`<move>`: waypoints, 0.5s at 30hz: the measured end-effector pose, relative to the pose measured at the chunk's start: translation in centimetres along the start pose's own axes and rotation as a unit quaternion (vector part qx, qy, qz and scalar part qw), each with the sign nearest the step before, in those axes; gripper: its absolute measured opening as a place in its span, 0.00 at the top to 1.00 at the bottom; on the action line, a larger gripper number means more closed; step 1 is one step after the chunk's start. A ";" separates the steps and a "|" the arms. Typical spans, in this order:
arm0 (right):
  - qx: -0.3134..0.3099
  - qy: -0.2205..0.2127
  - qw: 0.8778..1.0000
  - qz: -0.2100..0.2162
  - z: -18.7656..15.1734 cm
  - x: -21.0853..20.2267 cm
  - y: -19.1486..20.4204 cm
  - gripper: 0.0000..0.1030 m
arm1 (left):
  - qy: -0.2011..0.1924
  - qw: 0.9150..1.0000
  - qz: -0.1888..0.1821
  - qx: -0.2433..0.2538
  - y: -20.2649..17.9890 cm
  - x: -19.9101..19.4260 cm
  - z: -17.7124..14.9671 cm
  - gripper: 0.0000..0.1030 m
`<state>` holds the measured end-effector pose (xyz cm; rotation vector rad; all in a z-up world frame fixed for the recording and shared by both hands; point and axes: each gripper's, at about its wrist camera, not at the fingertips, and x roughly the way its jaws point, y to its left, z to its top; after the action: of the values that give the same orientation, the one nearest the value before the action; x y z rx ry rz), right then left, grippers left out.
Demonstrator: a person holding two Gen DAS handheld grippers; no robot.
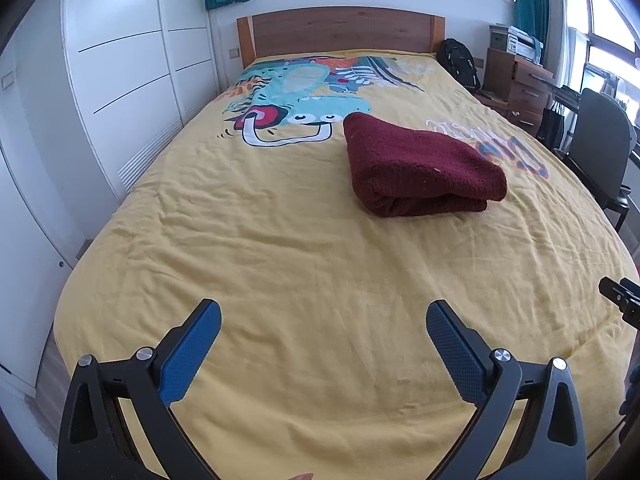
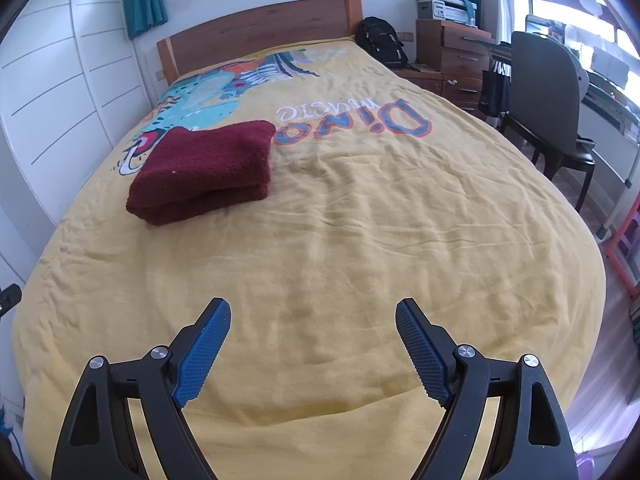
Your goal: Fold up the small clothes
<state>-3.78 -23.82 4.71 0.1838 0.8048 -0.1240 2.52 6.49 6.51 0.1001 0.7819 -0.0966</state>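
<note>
a dark red cloth (image 1: 420, 168) lies folded into a thick, soft bundle on a yellow bedspread (image 1: 300, 272) that covers the whole bed. the bundle sits around the middle of the bed, towards the headboard (image 1: 340, 32), with its folded layers showing along the near edge; its far corner lies beside the open mouth of a cartoon dinosaur (image 1: 296, 96) printed on the spread, and printed letters (image 2: 356, 120) run next to it on the other side. the left gripper (image 1: 323, 316) hangs over the near end of the bed, tilted down, its two blue-padded fingers (image 1: 192, 352) spread wide with only wrinkled yellow fabric between them. the right gripper (image 2: 313, 314) is held the same way beside it, jaws released and far apart, nothing gripped; a black piece of it pokes into the right edge of the left camera's picture. both grippers are well apart from the cloth, which neither touches. in the left view the cloth lies ahead and to the right; in the right view it lies ahead and to the left. white cupboard doors (image 1: 120, 64) stand along one side of the bed. on the other side are a black backpack (image 2: 380, 42), a wooden chest of drawers (image 2: 456, 52) and a dark chair (image 2: 548, 92) near a window.
</note>
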 end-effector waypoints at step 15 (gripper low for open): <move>-0.006 -0.011 1.000 -0.017 -0.1 0.0 -0.3 0.01 | 0.002 1.000 -0.003 0.001 -0.3 0.3 -0.1 0.02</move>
<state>-3.91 -24.06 4.63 0.1574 0.7861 -0.1531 2.60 6.15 6.24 0.1008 0.7867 -0.1033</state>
